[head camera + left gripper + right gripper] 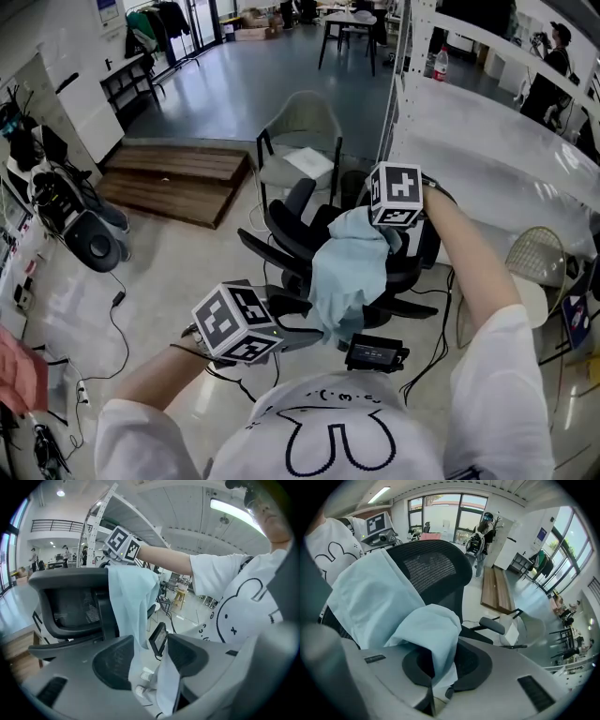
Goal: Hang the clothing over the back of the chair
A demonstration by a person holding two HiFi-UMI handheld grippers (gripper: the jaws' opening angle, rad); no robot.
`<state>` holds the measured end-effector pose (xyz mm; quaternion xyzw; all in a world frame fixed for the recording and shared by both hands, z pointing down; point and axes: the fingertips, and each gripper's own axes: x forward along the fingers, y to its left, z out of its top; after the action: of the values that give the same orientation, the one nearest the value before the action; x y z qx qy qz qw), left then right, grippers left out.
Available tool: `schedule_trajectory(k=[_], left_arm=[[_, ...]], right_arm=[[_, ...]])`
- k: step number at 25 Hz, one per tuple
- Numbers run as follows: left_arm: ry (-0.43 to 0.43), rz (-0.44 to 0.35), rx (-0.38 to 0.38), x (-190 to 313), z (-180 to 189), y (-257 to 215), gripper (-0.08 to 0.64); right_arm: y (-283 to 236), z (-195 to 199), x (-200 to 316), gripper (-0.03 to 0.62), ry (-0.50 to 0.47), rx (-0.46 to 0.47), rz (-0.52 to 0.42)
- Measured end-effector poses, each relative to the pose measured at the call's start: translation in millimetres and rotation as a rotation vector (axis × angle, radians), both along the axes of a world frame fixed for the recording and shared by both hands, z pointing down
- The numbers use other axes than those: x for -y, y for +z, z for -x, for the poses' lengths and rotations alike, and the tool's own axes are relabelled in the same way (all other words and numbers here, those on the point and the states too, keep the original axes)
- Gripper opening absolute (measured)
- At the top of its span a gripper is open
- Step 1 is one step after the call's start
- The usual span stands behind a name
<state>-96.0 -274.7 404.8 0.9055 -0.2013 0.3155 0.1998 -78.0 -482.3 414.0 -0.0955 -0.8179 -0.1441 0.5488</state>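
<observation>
Pinching clothing [349, 267], right gripper [436, 665] angled steeply down.

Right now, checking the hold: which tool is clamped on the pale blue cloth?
The right tool, jaws pinched on the cloth at the chair back; the left tool stands open, cloth hanging between its jaws.

**Floor:** grey polished surface [234, 84] in the far half, pale glossy flooring [178, 272] nearer.

**Furniture**
- Low wooden platform [173, 178] where the two floors meet.
- Pale green shell chair [300, 131] just beside the platform, with paper on its seat.
- Long white table [497, 159] at right, with a bottle [441, 64] upright on it.
- White truss column [410, 56] at the table's edge.
- Wire-mesh chair [536, 255] near the table.
- Dark table [352, 23] far back.
- Clothes rack [155, 19] and low black shelf [127, 84] on the left.

**Other:** black cables [117, 314] on the pale floor.

**Light:** tall windows [440, 510] and a ceiling strip light [379, 495].
</observation>
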Motion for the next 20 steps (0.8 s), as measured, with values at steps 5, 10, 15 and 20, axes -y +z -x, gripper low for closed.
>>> schedule_trajectory(k=[5, 10, 15, 20], left_arm=[[0.021, -0.007, 0.028, -2.3, 2.8, -6.0, 0.256], [0.033, -0.019, 0.019, -3.6, -2.7, -12.0, 0.256], [0.047, -0.027, 0.018, -3.6, -4.2, -15.8, 0.256], [0.045, -0.053, 0.009, 2.2, -1.3, -25.1, 0.255]], right_arm=[[6.7, -6.4, -2.3, 0.079, 0.046, -0.039, 0.026], [6.4, -16.5, -3.8, 0.264, 0.085, -0.038, 0.048], [-1.9, -20.7, -0.9, 0.278, 0.104, -0.006, 0.016], [-17.5, -21.0, 6.6, 0.277, 0.121, 0.034, -0.048]])
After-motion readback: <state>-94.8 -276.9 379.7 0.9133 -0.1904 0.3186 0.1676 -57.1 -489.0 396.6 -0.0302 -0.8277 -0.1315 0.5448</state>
